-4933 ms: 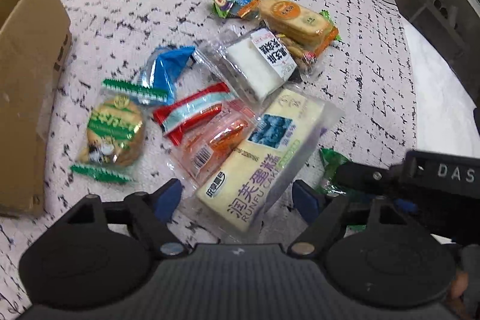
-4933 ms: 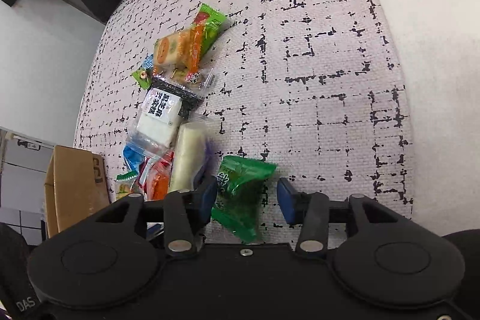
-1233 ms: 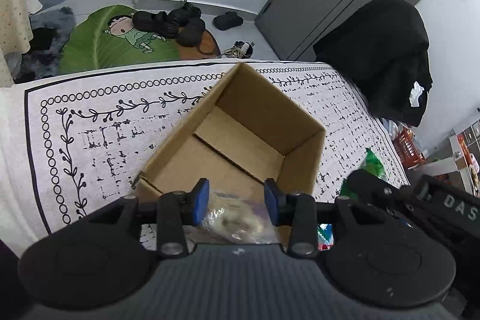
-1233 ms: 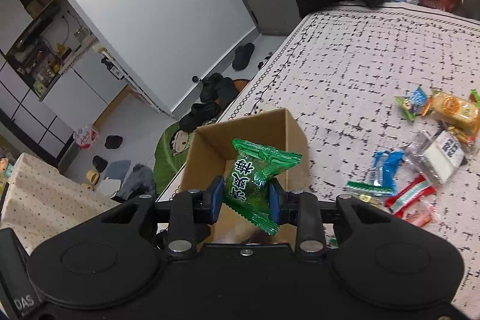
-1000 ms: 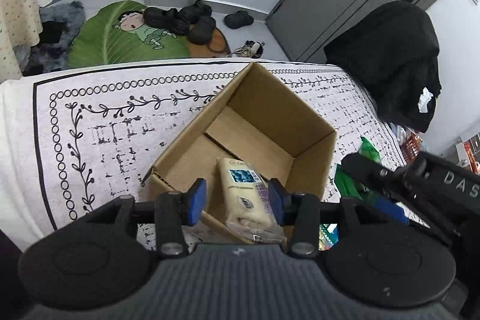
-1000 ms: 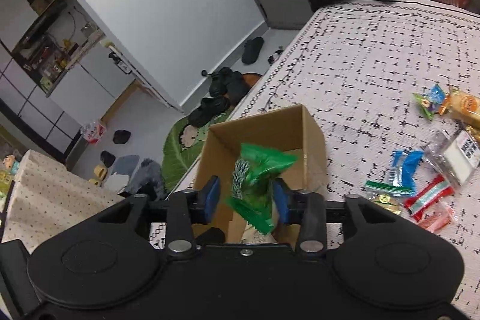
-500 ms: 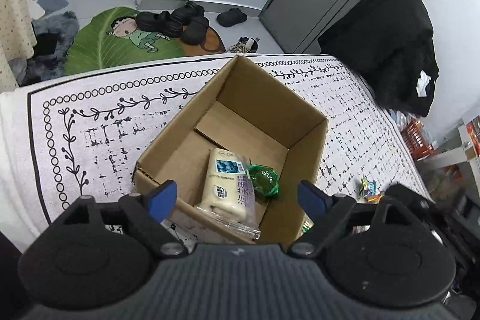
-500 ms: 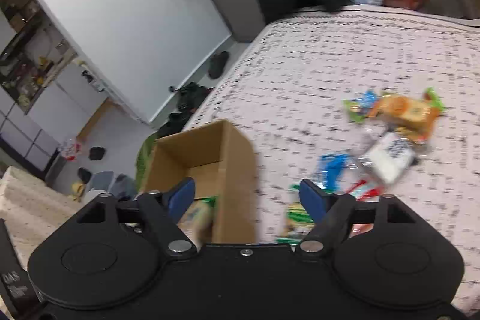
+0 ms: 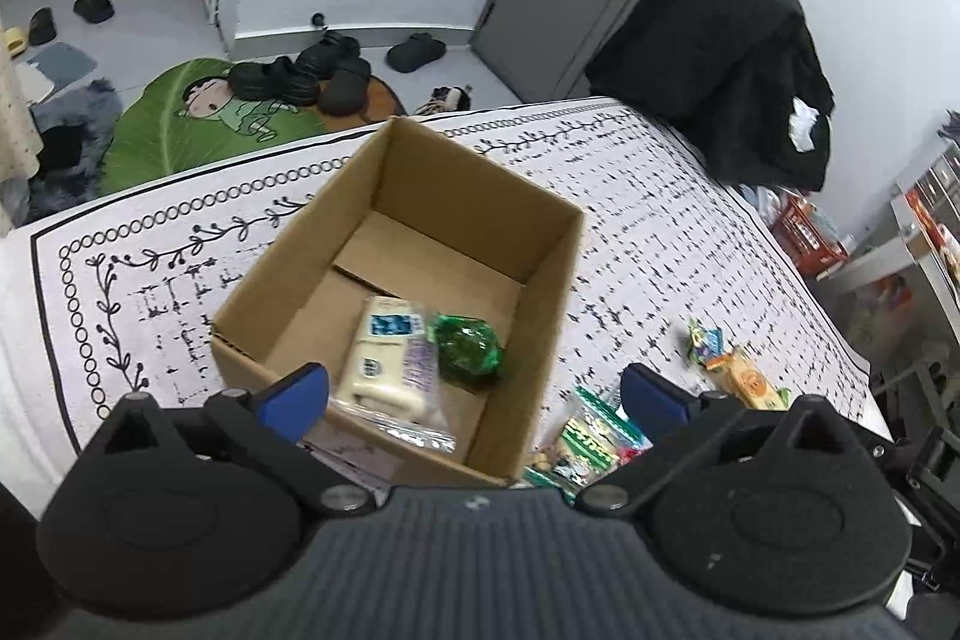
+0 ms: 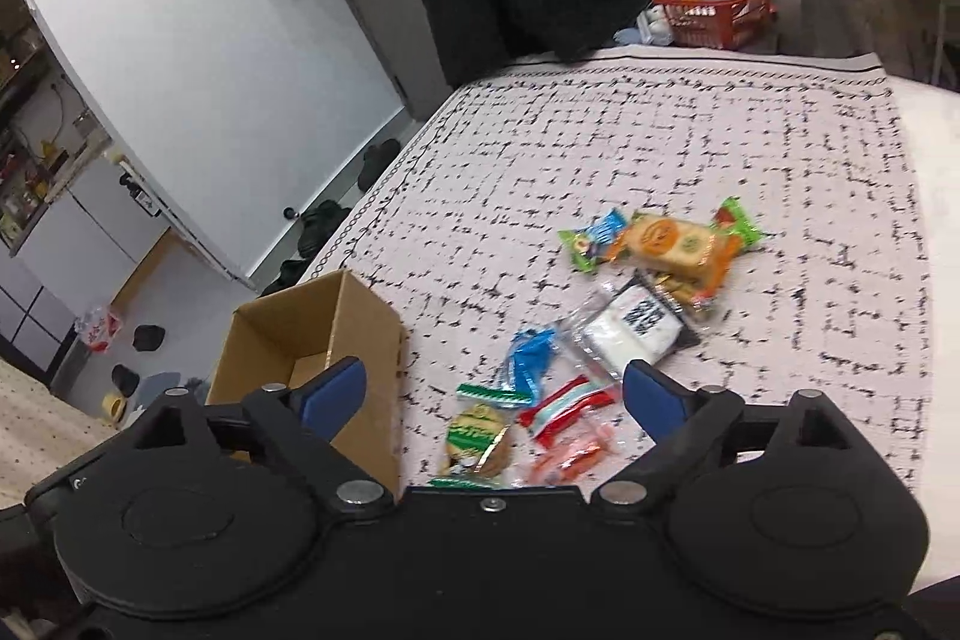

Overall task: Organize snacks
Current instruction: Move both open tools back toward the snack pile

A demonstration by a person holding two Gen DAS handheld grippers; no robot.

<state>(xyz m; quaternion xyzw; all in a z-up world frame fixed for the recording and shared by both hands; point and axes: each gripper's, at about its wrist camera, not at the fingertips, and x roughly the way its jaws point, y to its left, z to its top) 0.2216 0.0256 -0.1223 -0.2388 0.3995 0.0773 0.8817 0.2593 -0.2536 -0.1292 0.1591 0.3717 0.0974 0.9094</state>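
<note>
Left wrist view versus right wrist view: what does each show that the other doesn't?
Only the left wrist view looks into the cardboard box: a cream cake pack and a green candy packet lie inside. Only the right shows the white snack pack, blue wrapper and red-striped packet. Both show the box, the orange biscuit pack and the green-striped cookie.

Black left gripper [image 9: 474,394], blue pads, silver screws, ribbed grey body

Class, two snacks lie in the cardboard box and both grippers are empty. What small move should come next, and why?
Probably bring the right gripper down over the red-and-white packet just ahead of it. Its jaws are opening with nothing between them, the box holds only two snacks, and the rest lie loose on the cloth.
</note>
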